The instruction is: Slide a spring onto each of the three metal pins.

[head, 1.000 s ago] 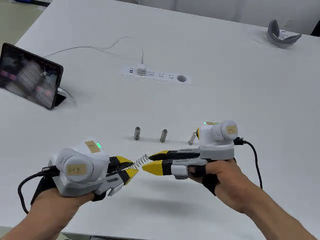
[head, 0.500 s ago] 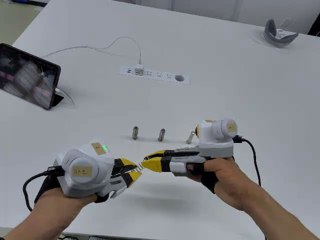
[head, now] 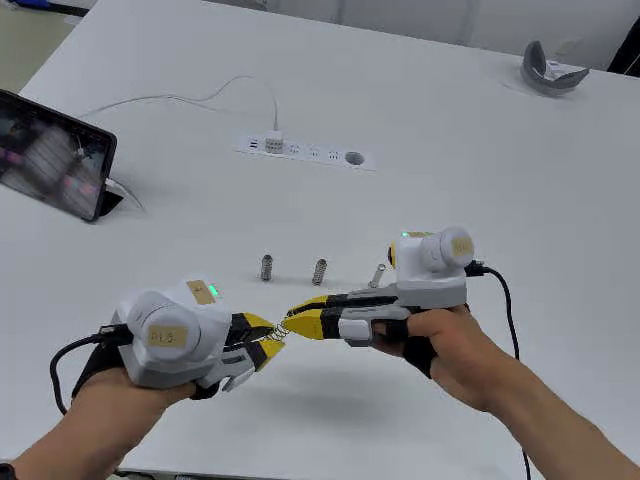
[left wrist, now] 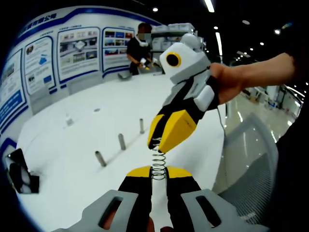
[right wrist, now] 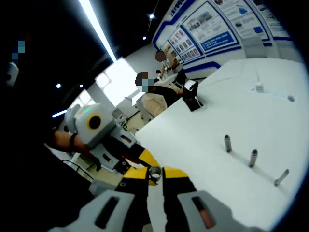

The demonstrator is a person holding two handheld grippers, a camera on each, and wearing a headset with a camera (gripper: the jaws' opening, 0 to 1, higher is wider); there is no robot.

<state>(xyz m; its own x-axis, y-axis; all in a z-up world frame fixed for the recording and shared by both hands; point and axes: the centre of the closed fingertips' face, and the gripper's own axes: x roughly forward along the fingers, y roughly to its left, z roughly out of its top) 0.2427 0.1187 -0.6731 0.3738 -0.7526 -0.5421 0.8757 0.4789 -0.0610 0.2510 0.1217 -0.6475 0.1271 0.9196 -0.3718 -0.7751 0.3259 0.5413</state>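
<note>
**Both jaws gripping one spring above the counter**

The white counter [head: 480, 160] is carrying everything. A tablet [head: 50, 150] is standing propped at its left edge, and a power strip [head: 300, 152] is lying further back with a plug and cable in it.

The left gripper [head: 268, 346] and the right gripper [head: 292, 324] are meeting tip to tip in the air near the front edge, each held in a hand. The left jaws are pinching closed on one end of the spring [left wrist: 158, 163]. The right jaws are closing on its other end. In the left gripper view the coils are running straight from the left yellow tips up into the right ones. In the right gripper view the spring is showing end-on, as a small ring between that gripper's own tips.

Just behind the grippers, three bare pins are standing in a row on the counter, well apart from the spring. The left pin [head: 267, 267] and the middle pin [head: 319, 271] are standing upright, and the right pin [head: 377, 276] is leaning.
</note>
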